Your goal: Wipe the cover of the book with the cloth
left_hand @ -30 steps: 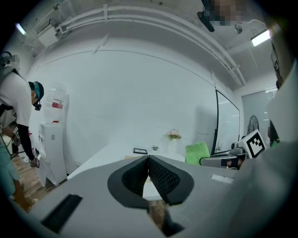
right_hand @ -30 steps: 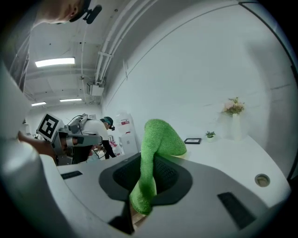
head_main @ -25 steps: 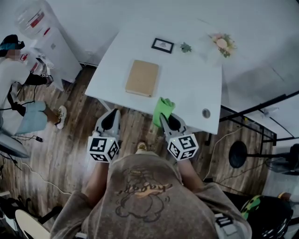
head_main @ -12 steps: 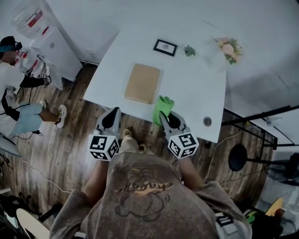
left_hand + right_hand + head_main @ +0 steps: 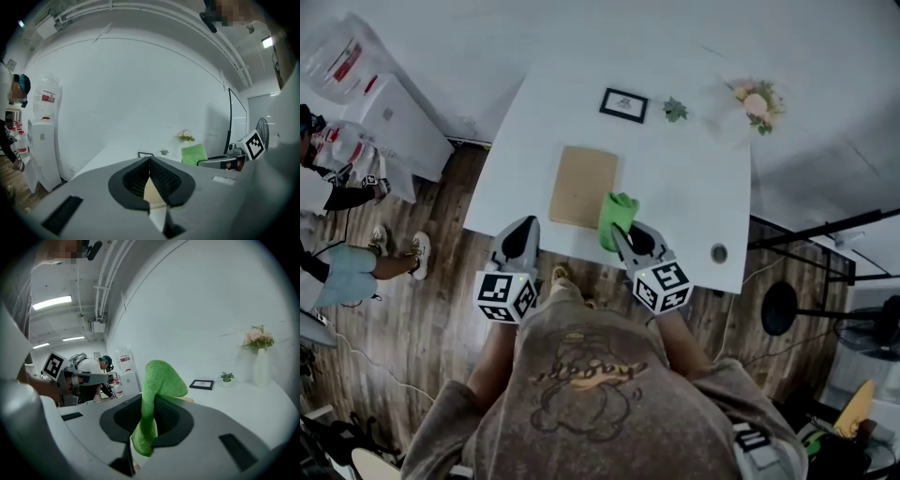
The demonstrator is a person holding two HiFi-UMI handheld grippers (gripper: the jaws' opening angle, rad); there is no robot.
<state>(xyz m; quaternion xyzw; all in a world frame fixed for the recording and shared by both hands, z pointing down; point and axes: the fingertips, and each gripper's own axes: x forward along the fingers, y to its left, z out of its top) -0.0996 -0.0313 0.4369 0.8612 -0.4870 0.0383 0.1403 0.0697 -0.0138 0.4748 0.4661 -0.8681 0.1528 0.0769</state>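
Book [image 5: 583, 186] on white table [image 5: 698, 202], wood floor [image 5: 441, 281]; R gripper [image 5: 617, 232] grasps cloth [image 5: 617, 212]; L gripper [image 5: 526, 223] clenched, prob. empty.

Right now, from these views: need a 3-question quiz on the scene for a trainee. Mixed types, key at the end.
1. True or false: the left gripper holds the cloth.
2. How does the book lie? A: standing upright. B: flat and closed on the table. C: flat and open.
3. Fill in: the cloth's colour is ___.

Key
1. False. The right gripper is shut on it; the left gripper's jaws are together with nothing between them.
2. B.
3. Green.
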